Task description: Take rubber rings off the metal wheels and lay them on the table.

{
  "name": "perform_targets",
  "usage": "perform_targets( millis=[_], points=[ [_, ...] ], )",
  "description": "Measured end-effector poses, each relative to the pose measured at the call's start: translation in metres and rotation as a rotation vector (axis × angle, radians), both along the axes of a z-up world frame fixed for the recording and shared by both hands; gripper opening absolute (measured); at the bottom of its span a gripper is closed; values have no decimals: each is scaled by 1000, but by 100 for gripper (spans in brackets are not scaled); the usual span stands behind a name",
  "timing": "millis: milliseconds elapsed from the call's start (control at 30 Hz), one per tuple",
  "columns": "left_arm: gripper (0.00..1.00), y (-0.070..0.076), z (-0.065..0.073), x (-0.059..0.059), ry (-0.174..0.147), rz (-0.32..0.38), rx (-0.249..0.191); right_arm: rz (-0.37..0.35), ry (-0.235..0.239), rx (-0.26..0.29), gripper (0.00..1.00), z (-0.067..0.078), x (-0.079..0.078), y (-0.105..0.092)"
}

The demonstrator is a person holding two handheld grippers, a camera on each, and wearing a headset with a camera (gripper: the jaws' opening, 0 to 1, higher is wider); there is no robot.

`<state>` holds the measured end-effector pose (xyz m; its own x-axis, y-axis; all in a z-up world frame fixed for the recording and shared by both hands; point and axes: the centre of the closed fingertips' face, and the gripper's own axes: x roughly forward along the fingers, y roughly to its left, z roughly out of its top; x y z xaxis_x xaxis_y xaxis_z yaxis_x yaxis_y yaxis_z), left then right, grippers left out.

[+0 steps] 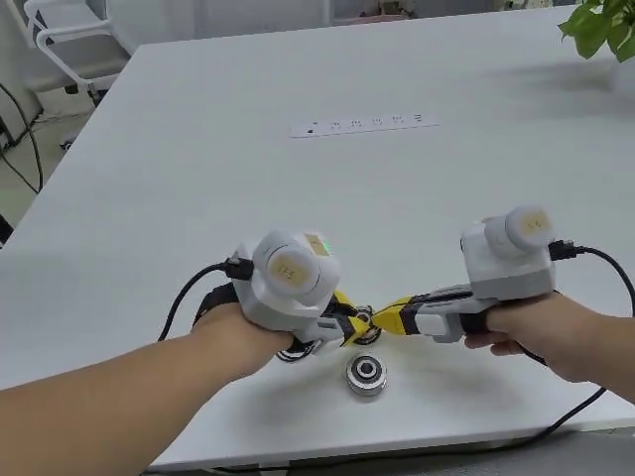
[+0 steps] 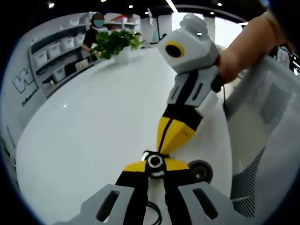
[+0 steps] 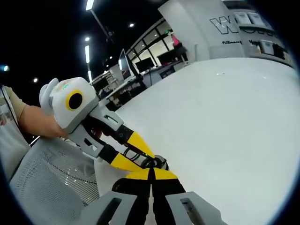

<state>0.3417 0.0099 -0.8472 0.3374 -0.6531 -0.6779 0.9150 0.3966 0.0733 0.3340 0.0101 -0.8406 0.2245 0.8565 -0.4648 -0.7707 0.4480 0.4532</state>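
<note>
Just above the white table, near its front edge, a small metal wheel with a black rubber ring is held between both grippers. My left gripper comes in from the left and is shut on this wheel. My right gripper comes in from the right, its yellow tips pinched on the wheel's rim, where the rubber ring sits. A second wheel lies flat on the table just below them, also seen as a wheel beside the left jaws. A dark round part lies half hidden under the left hand.
A white power strip lies mid-table, far from the work. A green plant stands at the far right corner. Black cables trail from both grippers toward the front edge. A white mesh chair stands beside the table.
</note>
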Motion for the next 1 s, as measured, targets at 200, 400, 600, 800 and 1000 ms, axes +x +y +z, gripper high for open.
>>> perform_targets(
  millis=[200,400,600,800,1000],
  points=[
    [11,0,0,0,-6,1,-3,40,0,50,0,11,-6,10],
    [12,0,1,0,-4,5,-9,34,0,40,0,8,-4,8],
    [12,0,1,0,1,8,-9,22,-12,-22,0,-6,1,-1],
    [13,0,1,-1,0,5,-9,22,-18,-14,0,-4,4,2],
    [20,2,3,-4,26,2,-11,17,-20,-6,0,-1,3,3]
  ],
)
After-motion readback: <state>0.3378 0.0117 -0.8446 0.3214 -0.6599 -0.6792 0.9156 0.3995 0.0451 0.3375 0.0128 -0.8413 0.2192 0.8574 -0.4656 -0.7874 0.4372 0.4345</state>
